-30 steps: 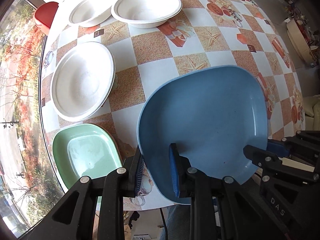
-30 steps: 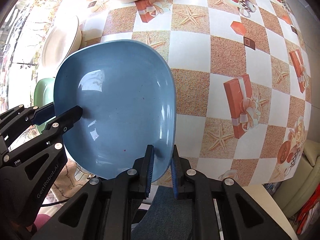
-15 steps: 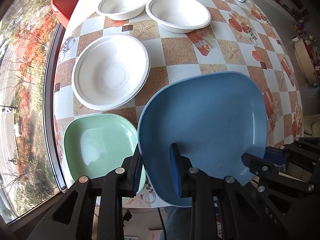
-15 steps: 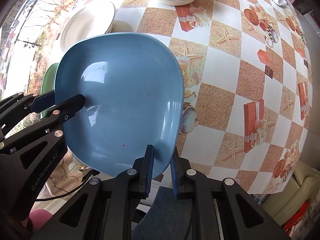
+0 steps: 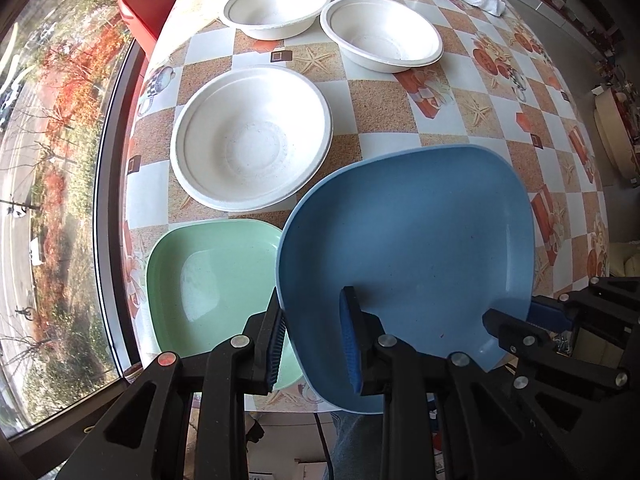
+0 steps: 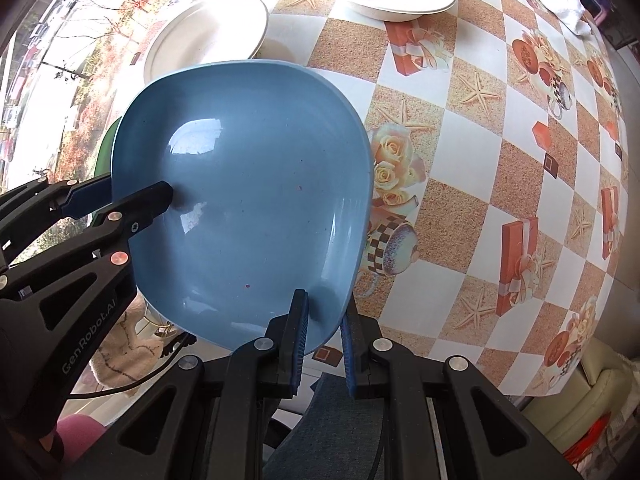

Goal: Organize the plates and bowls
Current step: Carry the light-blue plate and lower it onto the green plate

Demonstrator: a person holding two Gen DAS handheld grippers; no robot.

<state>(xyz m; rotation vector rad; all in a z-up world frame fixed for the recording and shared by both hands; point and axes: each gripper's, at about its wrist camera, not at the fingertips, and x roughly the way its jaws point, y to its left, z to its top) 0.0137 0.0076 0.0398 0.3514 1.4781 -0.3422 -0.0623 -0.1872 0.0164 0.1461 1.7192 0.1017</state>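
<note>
Tabletop (image 5: 400, 104): empty green plate (image 5: 212, 280), empty blue plate (image 5: 408, 248), three empty white bowls (image 5: 250, 142).

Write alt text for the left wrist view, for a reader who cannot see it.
Both claws, the left claw and the right claw, grip the rim of a blue plate above a patterned table. Beside it a green plate lies on the table, with three white bowls beyond; a window is at left.
</note>
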